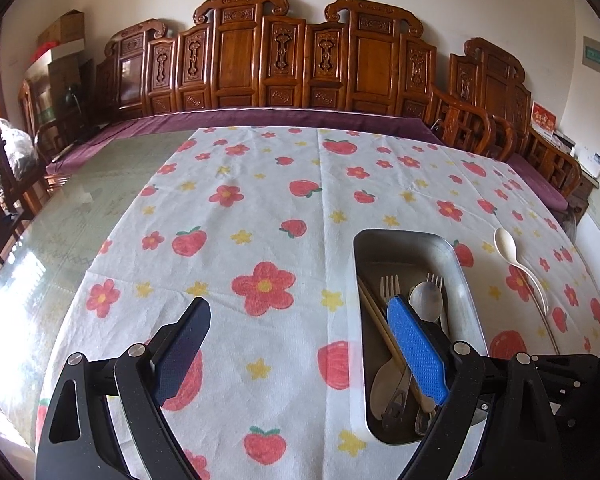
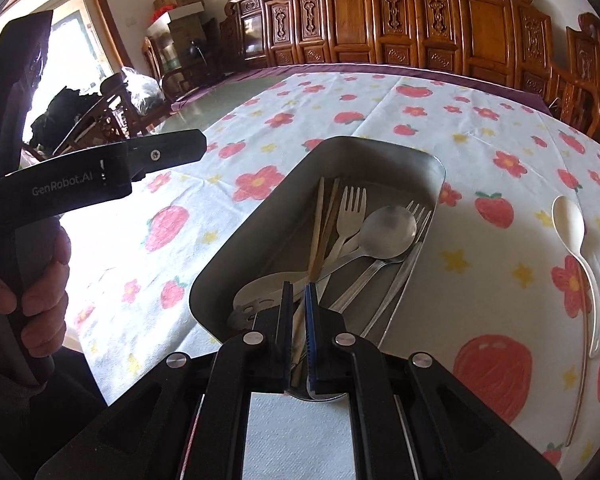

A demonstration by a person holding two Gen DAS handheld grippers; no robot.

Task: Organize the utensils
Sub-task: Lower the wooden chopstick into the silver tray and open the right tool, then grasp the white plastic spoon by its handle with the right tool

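Observation:
A metal tray (image 2: 256, 216) on the flowered cloth holds a steel spoon (image 2: 388, 226), two forks (image 2: 352, 204), chopsticks (image 2: 319, 216) and other cutlery. My right gripper (image 2: 299, 294) hangs low over the tray's near end, shut on a wooden chopstick (image 2: 299, 332) that runs between its pads. In the left wrist view my left gripper (image 1: 300, 320) is open wide. Its blue finger (image 1: 416, 352) is over the tray (image 1: 396, 236) and the other is over bare cloth. A white spoon (image 2: 572, 232) lies on the cloth right of the tray, also visible from the left (image 1: 518, 266).
A thin pale stick (image 2: 580, 380) lies beside the white spoon. A hand (image 2: 40, 280) holds the left gripper's handle at the left. The flowered cloth (image 1: 260, 208) covers part of a glass table. Carved wooden seats (image 1: 300, 60) with purple cushions line the far edge.

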